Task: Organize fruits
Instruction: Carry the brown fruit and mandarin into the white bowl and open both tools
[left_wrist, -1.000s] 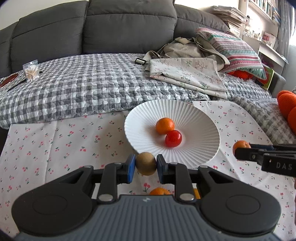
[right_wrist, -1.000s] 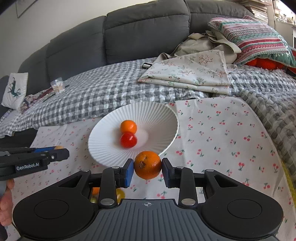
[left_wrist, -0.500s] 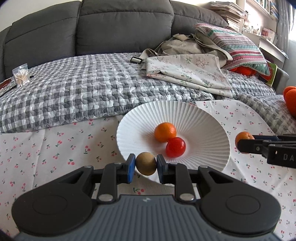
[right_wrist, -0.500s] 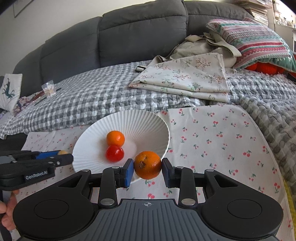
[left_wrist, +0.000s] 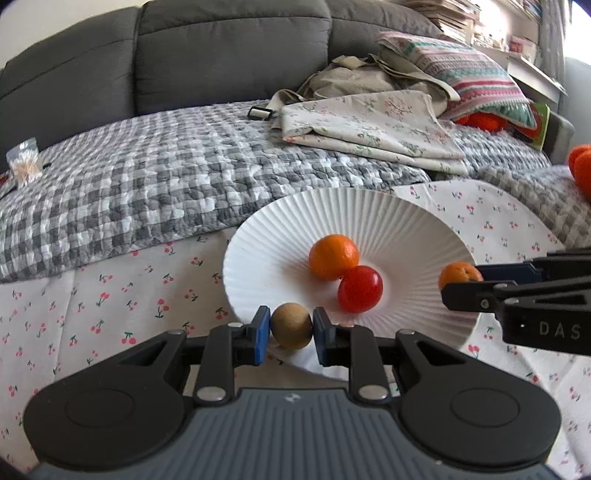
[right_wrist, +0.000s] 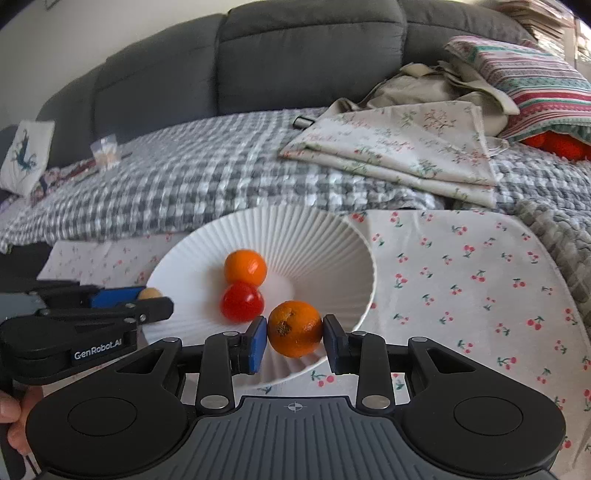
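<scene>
A white ribbed plate (left_wrist: 417, 221) (right_wrist: 325, 240) sits on the cherry-print cloth and holds a small orange (left_wrist: 333, 256) (right_wrist: 245, 267) and a red tomato (left_wrist: 360, 288) (right_wrist: 242, 302). My left gripper (left_wrist: 291, 331) is shut on a tan round fruit (left_wrist: 291, 330) over the plate's near left rim; it also shows in the right wrist view (right_wrist: 149, 294). My right gripper (right_wrist: 294, 334) is shut on an orange (right_wrist: 294, 328) over the plate's near rim; that orange also shows in the left wrist view (left_wrist: 459, 275).
The cherry-print cloth (right_wrist: 461, 280) lies over a grey checked blanket (left_wrist: 147, 184) on a grey sofa. Folded floral fabric (left_wrist: 369, 125), a striped cushion (right_wrist: 535, 85) and orange plush items (left_wrist: 581, 170) lie behind and to the right.
Both grippers have moved forward with their fruits, from short of the plate to over its near rim. Both stay shut.
</scene>
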